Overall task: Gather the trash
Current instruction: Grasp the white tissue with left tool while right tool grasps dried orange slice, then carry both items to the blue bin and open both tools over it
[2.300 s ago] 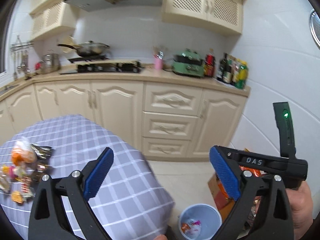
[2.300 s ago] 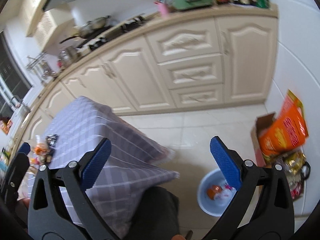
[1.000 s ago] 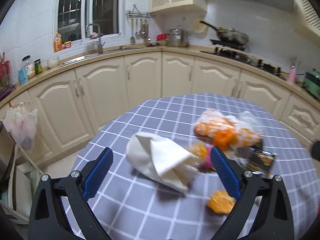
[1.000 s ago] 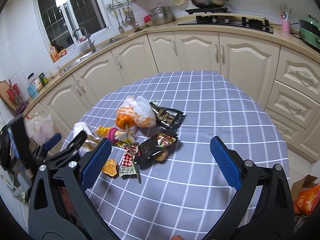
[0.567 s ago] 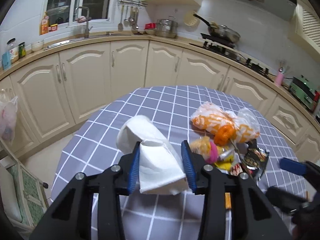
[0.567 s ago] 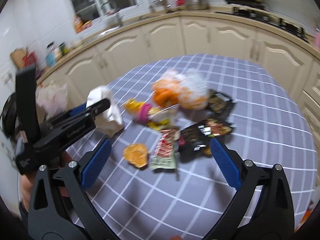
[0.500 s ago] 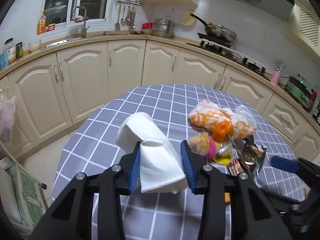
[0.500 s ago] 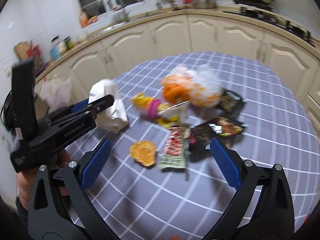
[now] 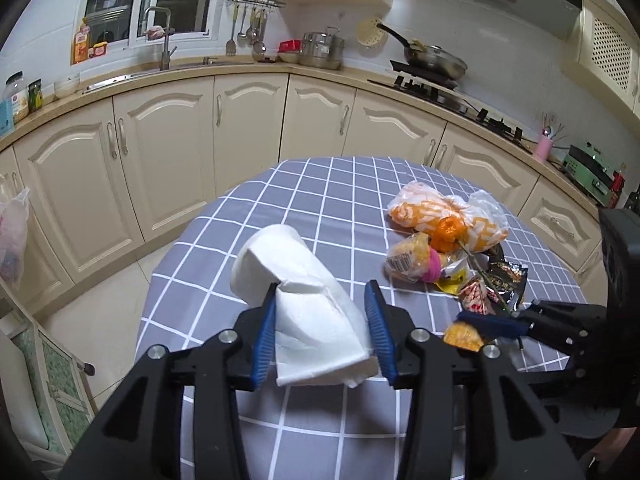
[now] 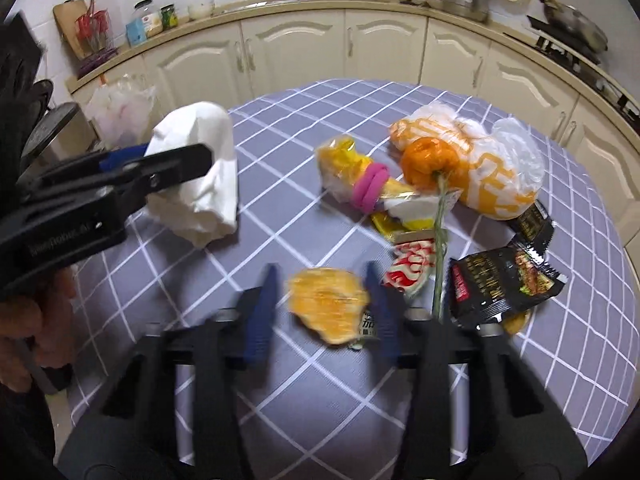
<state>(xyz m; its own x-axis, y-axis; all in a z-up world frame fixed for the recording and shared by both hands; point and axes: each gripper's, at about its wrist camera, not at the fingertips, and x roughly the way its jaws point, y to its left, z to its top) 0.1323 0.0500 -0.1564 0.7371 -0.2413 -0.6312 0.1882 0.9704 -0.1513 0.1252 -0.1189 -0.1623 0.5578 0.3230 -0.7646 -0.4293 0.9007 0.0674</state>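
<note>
My left gripper [image 9: 322, 312] is shut on a crumpled white paper napkin [image 9: 300, 300] and holds it over the near left of the checked table [image 9: 312, 200]; both also show in the right wrist view, gripper [image 10: 160, 160] and napkin [image 10: 200, 168]. My right gripper [image 10: 322, 292] has its blue jaws narrowed around a small orange wrapper [image 10: 326, 302] on the cloth; the frame is blurred there, so contact is unclear. It enters the left wrist view [image 9: 486, 326] at the right, by the same wrapper [image 9: 462, 336].
A trash pile lies on the table: an orange-and-white plastic bag [image 10: 472, 168], an orange peel with stem [image 10: 430, 162], a yellow wrapper with pink band [image 10: 360, 180], a red-white packet [image 10: 412, 264] and black snack packets [image 10: 500, 280]. Cream cabinets [image 9: 160, 160] ring the table.
My right gripper has dropped to the orange wrapper and its jaws have narrowed from wide open. The left gripper keeps its hold on the napkin, shifted slightly.
</note>
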